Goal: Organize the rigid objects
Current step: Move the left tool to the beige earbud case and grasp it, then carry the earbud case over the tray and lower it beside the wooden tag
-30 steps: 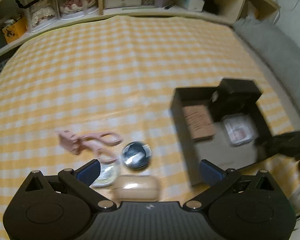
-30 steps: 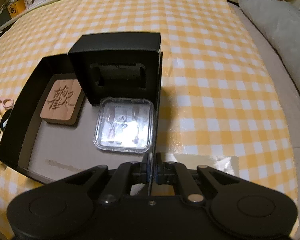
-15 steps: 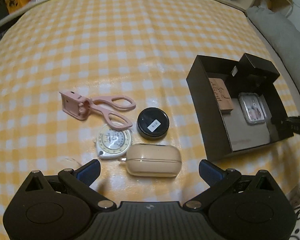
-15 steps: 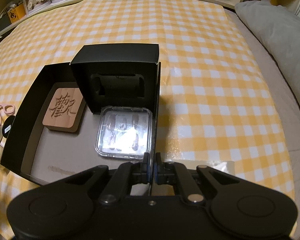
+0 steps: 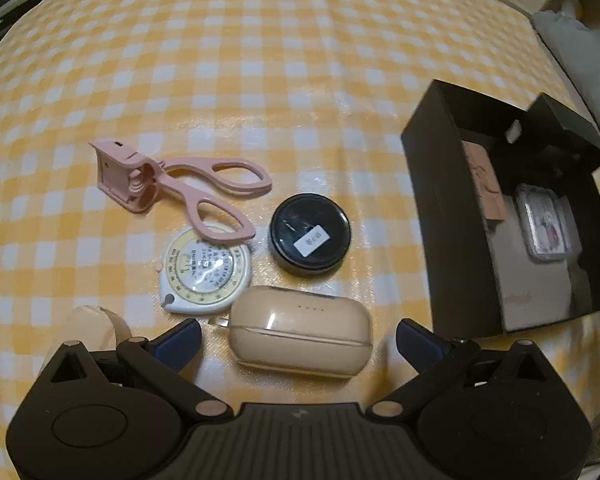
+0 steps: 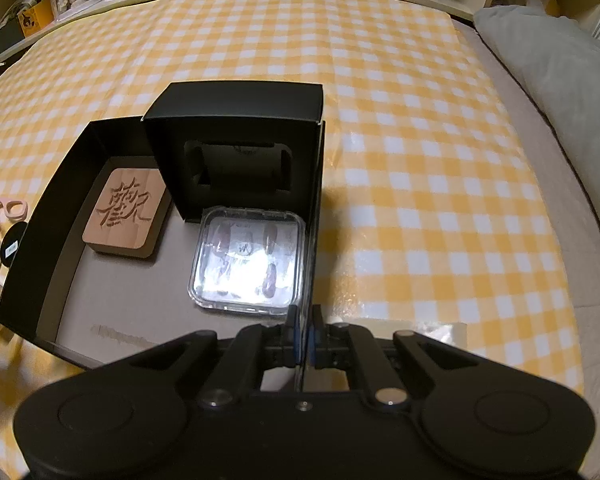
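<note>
Checked cloth (image 5: 260,60): left gripper (image 5: 298,334) wide (astride beige case (image 5: 300,330)), right gripper (image 6: 304,328) pinching box wall (image 6: 314,216).

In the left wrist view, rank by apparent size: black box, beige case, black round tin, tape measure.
1. black box
2. beige case, though it lies nearest the camera
3. tape measure and black round tin look alike

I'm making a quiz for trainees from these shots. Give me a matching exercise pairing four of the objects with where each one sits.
Things:
1. wooden block
2. eyelash curler
3. beige case
4. clear plastic case

Places:
A. on the cloth, nearest the open left tool
B. in the black box, left side
C. in the box, against its right wall
D. on the cloth, one handle over the tape measure

Pairs: 1-B, 2-D, 3-A, 4-C
</note>
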A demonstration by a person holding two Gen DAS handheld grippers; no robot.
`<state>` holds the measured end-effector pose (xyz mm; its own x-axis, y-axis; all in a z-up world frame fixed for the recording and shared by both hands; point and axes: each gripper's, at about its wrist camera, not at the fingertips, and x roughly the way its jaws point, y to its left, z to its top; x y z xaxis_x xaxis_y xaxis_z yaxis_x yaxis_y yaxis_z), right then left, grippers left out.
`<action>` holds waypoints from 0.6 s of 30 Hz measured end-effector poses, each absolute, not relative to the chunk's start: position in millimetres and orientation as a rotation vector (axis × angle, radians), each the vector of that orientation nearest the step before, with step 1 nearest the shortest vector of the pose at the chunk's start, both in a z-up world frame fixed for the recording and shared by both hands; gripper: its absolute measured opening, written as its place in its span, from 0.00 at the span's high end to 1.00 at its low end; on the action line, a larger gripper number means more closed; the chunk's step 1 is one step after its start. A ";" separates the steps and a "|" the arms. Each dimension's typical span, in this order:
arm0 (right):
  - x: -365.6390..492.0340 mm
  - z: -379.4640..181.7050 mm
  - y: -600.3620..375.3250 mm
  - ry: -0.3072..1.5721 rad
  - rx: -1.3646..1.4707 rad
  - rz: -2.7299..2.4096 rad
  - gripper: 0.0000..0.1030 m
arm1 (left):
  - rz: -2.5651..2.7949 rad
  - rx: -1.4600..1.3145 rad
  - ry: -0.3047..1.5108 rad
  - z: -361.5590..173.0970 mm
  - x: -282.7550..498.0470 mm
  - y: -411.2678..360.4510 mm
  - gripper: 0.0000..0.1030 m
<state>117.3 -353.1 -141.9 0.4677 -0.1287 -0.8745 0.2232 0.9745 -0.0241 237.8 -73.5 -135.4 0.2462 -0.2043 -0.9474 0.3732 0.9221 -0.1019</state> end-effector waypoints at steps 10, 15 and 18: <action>118.0 -144.0 -352.8 1.069 0.097 -0.211 0.95 | -0.449 0.200 1.286 -135.6 237.9 -74.7 0.16; 120.2 -146.5 -352.8 1.081 0.088 -0.206 0.95 | -0.543 0.146 1.253 -112.0 224.6 -74.8 0.16; 120.6 -147.0 -352.8 1.081 0.089 -0.205 0.95 | -0.593 0.111 1.199 -96.4 212.4 -77.3 0.16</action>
